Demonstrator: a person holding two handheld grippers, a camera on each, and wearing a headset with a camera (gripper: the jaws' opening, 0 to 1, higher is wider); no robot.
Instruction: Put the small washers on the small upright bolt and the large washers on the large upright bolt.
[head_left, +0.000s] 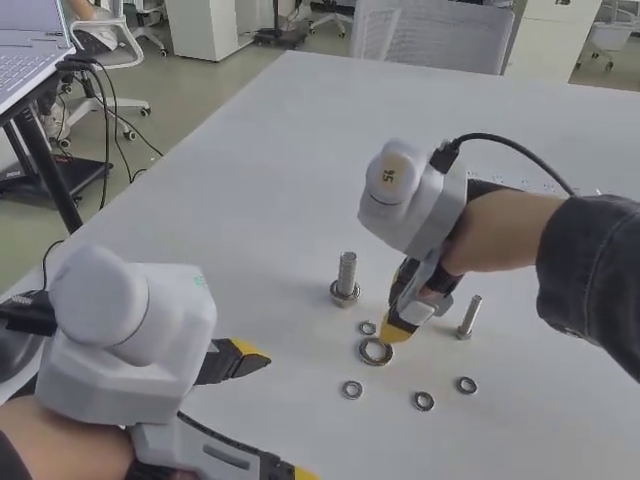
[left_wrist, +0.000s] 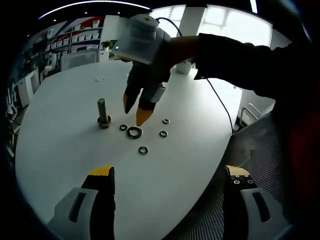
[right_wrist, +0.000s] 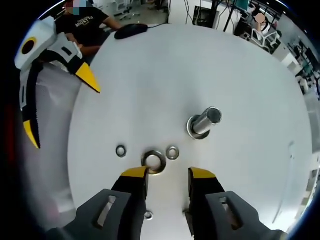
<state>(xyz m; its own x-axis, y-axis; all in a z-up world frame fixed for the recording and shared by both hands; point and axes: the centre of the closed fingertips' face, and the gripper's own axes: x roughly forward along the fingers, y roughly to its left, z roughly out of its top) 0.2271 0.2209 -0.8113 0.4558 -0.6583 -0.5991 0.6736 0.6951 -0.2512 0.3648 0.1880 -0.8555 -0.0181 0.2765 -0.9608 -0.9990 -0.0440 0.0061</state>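
Observation:
The large upright bolt (head_left: 346, 277) stands mid-table with a washer round its base, and the small upright bolt (head_left: 469, 316) stands to its right. A large washer (head_left: 376, 351) lies flat in front of them, a small washer (head_left: 368, 327) beside it. My right gripper (head_left: 397, 328) points down, open, its yellow tips just over the large washer (right_wrist: 154, 161) and holding nothing. In the right gripper view the large bolt (right_wrist: 204, 122) rises beyond the tips. My left gripper (head_left: 275, 415) hovers open at the near left, well short of the washers (left_wrist: 134, 132).
Three more small washers (head_left: 352, 389) (head_left: 424, 401) (head_left: 467, 385) lie loose near the front of the white table (head_left: 250, 180). A cable (head_left: 520, 150) trails from the right gripper. A desk with a laptop (head_left: 25, 45) and office chairs stand beyond the table's left edge.

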